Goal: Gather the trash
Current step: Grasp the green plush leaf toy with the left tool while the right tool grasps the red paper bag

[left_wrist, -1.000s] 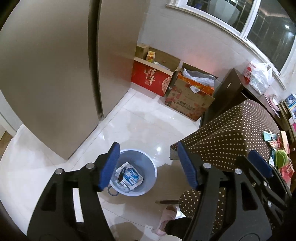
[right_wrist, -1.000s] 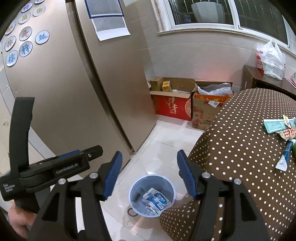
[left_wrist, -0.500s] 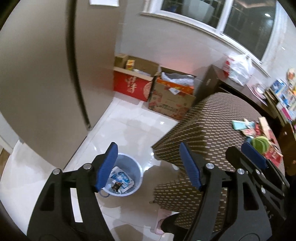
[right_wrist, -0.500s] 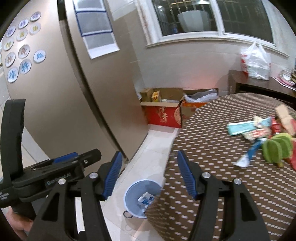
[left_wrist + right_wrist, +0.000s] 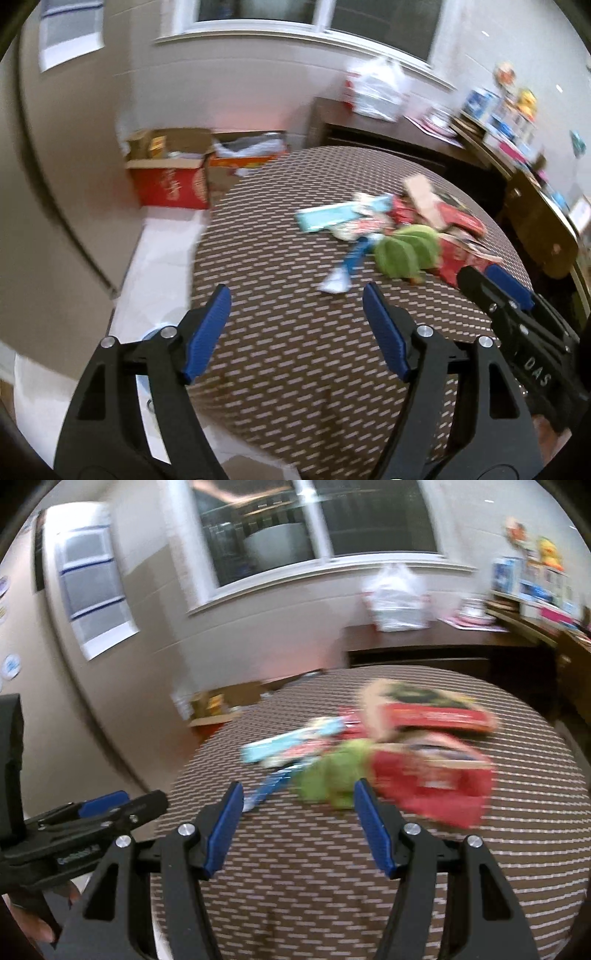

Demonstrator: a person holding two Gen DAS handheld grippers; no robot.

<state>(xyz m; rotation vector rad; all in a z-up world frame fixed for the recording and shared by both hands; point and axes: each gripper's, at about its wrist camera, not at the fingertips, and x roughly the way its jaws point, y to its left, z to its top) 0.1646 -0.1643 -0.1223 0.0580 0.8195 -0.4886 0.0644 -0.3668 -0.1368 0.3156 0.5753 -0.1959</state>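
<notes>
- Brown dotted tablecloth [image 5: 280,280] covers the table
- Blurred litter heap on it: pale teal flat packet [image 5: 325,217], green crumpled wrapper [image 5: 404,254], red packets [image 5: 458,254]
- Left gripper [image 5: 297,306] over the cloth's near edge, jaws just widening, nothing between

A red cardboard box [image 5: 168,182] sits on the floor beneath the window [image 5: 314,528], a white plastic bag [image 5: 397,598] on the dark sideboard [image 5: 436,646].

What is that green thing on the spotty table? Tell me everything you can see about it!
The green thing looks soft and crumpled, maybe a wrapper or pouch, but the picture is too blurry to be sure. It lies on the brown dotted tablecloth at the near edge of a trash pile, with red packets at its far side and a blue-and-white tube beside it. No gripper touches it.
</notes>
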